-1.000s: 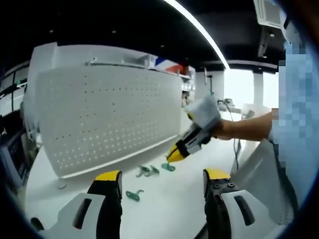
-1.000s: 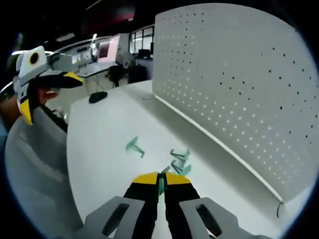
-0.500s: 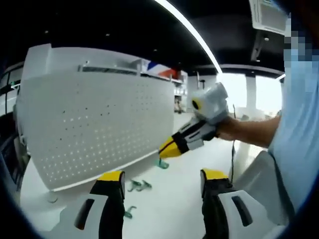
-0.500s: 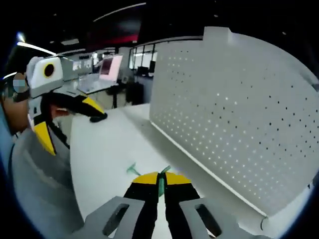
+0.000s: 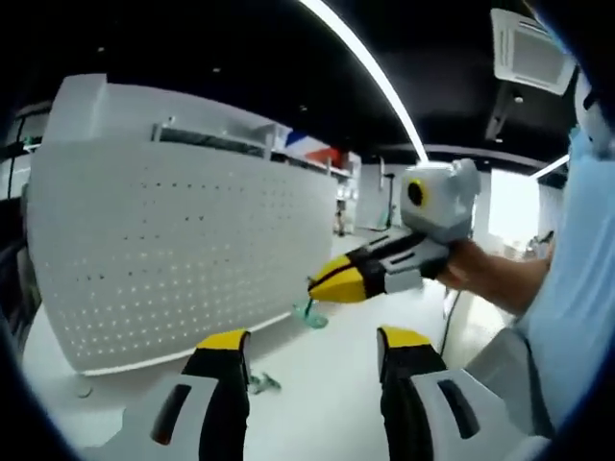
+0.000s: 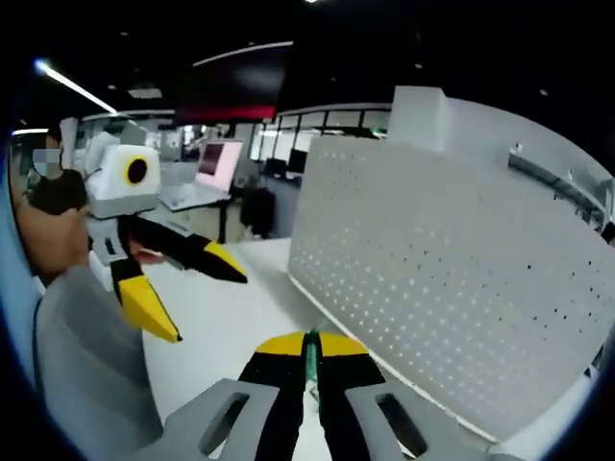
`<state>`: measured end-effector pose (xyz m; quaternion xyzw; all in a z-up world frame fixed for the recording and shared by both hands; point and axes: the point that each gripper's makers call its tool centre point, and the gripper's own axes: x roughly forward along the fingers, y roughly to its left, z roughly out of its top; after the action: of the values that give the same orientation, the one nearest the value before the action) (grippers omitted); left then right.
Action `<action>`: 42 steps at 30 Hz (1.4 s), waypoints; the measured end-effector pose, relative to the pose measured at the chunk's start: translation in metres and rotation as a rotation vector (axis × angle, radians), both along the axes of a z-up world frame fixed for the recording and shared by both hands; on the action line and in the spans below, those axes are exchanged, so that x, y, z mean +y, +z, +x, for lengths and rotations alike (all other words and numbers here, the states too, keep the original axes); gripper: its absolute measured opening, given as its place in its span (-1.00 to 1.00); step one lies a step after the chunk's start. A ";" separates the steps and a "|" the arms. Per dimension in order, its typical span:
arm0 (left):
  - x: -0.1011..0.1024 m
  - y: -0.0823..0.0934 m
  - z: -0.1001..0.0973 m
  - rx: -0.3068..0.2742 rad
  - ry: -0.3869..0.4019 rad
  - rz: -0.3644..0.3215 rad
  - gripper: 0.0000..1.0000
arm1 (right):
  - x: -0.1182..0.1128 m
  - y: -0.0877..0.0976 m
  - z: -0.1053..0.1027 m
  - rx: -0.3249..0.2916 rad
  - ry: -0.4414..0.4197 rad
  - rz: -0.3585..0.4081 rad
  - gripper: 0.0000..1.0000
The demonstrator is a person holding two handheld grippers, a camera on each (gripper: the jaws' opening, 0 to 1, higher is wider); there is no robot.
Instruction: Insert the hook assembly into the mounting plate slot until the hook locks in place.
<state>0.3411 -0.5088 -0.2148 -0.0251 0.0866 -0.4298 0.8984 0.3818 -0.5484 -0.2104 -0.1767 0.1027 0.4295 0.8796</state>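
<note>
Two grippers are raised in front of a white perforated mounting plate point(image 5: 183, 259) standing on a white table point(image 5: 317, 394). In my left gripper view, my left gripper point(image 5: 309, 351) rises from the lower centre, jaws spread apart with nothing between them. My right gripper point(image 5: 322, 284) enters from the right, at mid-frame, jaws pressed together on a green hook point(image 5: 309, 314) hanging below its tip. Another green hook point(image 5: 261, 382) lies on the table, lower centre. In my right gripper view, the pinched hook point(image 6: 310, 357) stands between the yellow tips, lower centre, with the plate point(image 6: 452, 298) to the right.
</note>
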 end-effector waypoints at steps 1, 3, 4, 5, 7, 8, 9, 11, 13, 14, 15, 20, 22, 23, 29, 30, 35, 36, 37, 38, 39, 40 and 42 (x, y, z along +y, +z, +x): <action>-0.001 0.002 0.002 0.007 -0.001 -0.014 0.05 | 0.000 0.002 0.000 -0.005 0.001 0.003 -0.98; -0.002 0.004 0.004 0.018 0.001 -0.033 0.01 | 0.001 0.005 -0.001 -0.014 0.005 0.009 -0.98; -0.002 0.005 0.006 0.029 0.002 -0.049 -0.01 | 0.002 0.008 -0.002 -0.021 0.008 0.013 -0.98; -0.002 0.006 0.008 0.034 0.003 -0.059 -0.02 | 0.003 0.009 -0.003 -0.025 0.009 0.015 -0.98; -0.001 0.007 0.011 0.043 0.006 -0.077 -0.04 | 0.004 0.011 -0.004 -0.031 0.014 0.018 -0.98; -0.001 0.008 0.012 0.041 0.007 -0.078 -0.06 | 0.004 0.011 -0.004 -0.034 0.016 0.020 -0.98; -0.002 0.008 0.012 0.044 0.007 -0.078 -0.08 | 0.004 0.012 -0.004 -0.037 0.017 0.021 -0.98; -0.003 0.008 0.014 0.052 0.005 -0.077 -0.10 | 0.005 0.015 -0.006 -0.043 0.022 0.025 -0.98; -0.004 0.007 0.016 0.063 0.001 -0.079 -0.12 | 0.007 0.016 -0.007 -0.048 0.027 0.028 -0.98; -0.004 0.007 0.016 0.070 -0.001 -0.083 -0.14 | 0.008 0.017 -0.008 -0.053 0.031 0.027 -0.98; -0.005 0.007 0.017 0.083 -0.007 -0.094 -0.16 | 0.008 0.018 -0.008 -0.056 0.035 0.029 -0.98; -0.008 0.007 0.020 0.123 -0.020 -0.126 -0.26 | 0.011 0.021 -0.010 -0.068 0.046 0.031 -0.98; -0.010 0.005 0.022 0.153 -0.029 -0.144 -0.31 | 0.012 0.022 -0.011 -0.071 0.051 0.032 -0.98; -0.010 0.005 0.022 0.166 -0.033 -0.152 -0.32 | 0.012 0.022 -0.011 -0.072 0.053 0.032 -0.98; -0.014 0.003 0.024 0.223 -0.054 -0.191 -0.42 | 0.015 0.023 -0.014 -0.079 0.065 0.031 -0.98; -0.015 0.002 0.023 0.237 -0.055 -0.198 -0.44 | 0.015 0.023 -0.014 -0.079 0.066 0.030 -0.98; -0.020 -0.005 0.022 0.301 -0.086 -0.212 -0.57 | 0.017 0.023 -0.017 -0.086 0.079 0.031 -0.98; -0.021 -0.005 0.022 0.307 -0.089 -0.219 -0.64 | 0.017 0.023 -0.018 -0.087 0.081 0.030 -0.98; -0.021 -0.005 0.022 0.314 -0.090 -0.226 -0.70 | 0.017 0.023 -0.018 -0.088 0.083 0.030 -0.98; -0.021 -0.005 0.022 0.328 -0.095 -0.234 -0.74 | 0.017 0.024 -0.019 -0.089 0.085 0.031 -0.98; -0.021 -0.006 0.023 0.336 -0.096 -0.241 -0.77 | 0.017 0.024 -0.019 -0.091 0.086 0.031 -0.98; -0.022 -0.006 0.023 0.341 -0.096 -0.244 -0.78 | 0.017 0.024 -0.019 -0.093 0.088 0.030 -0.98; -0.023 -0.006 0.023 0.350 -0.099 -0.253 -0.81 | 0.017 0.024 -0.019 -0.094 0.091 0.031 -0.98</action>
<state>0.3638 -0.5314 -0.2211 -0.2075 0.1879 -0.4698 0.8372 0.3624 -0.5314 -0.1865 -0.1872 0.0465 0.4619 0.8657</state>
